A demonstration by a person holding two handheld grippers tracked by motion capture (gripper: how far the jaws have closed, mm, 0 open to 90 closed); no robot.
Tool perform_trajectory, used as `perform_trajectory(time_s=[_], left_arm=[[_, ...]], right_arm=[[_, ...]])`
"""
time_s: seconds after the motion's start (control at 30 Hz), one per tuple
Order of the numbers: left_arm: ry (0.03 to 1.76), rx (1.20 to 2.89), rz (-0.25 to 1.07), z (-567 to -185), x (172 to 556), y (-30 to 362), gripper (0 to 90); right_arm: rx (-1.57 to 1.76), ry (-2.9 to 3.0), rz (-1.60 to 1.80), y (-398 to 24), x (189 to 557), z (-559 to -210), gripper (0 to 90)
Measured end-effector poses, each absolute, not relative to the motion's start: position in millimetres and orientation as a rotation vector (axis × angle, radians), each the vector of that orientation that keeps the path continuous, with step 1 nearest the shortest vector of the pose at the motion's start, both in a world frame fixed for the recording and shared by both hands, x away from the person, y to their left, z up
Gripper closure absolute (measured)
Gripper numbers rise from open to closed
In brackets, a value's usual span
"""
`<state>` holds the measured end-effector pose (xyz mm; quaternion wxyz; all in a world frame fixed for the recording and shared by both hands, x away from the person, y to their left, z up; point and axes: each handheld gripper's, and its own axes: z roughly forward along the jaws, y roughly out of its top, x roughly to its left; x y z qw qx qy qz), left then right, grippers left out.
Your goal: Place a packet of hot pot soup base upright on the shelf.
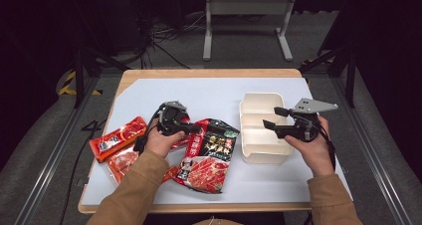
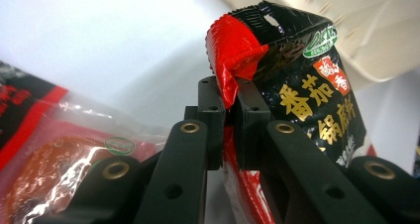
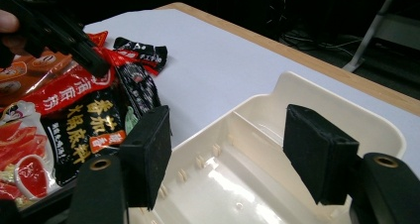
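Note:
A large black-and-red hotpot-base packet (image 1: 209, 155) lies at the table's middle with its upper left corner raised. My left gripper (image 1: 198, 130) is shut on that corner. In the left gripper view the pads (image 2: 229, 105) pinch the packet's (image 2: 302, 85) crumpled red edge. A cream two-compartment tray (image 1: 259, 128) stands to the right of the packet. My right gripper (image 1: 272, 118) hangs open over the tray, pointing left. In the right gripper view its pads (image 3: 228, 154) stand wide apart above the tray's (image 3: 317, 92) hollow, gripping nothing.
An orange-red packet (image 1: 117, 139) and a clear packet of red paste (image 1: 124, 163) lie left of my left hand. A small black-red sachet (image 3: 141, 50) lies behind the big packet. The white mat (image 1: 209, 90) covers a wooden table; dark floor and a metal stand lie beyond.

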<state>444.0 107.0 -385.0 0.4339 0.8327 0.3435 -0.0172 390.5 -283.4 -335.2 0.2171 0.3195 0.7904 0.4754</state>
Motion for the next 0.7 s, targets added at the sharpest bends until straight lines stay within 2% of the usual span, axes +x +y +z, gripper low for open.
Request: perform_trajectory(time_s=[0.2, 0.4, 0.7], left_arm=[[0.795, 1.996, -0.027, -366.5, 427.6, 116.0, 85.0], [0.731, 1.937, 0.051, -344.4, 402.8, 125.9, 85.4], [0.627, 1.943, 0.24, -310.4, 368.3, 120.9, 85.5]], right_arm=[[0.873, 2.18, 1.324, -283.0, 387.4, -330.4, 35.0], [0.859, 2.168, 1.342, -283.1, 383.7, -325.0, 35.0], [0.845, 2.162, 1.353, -282.3, 379.3, -319.5, 34.8]])
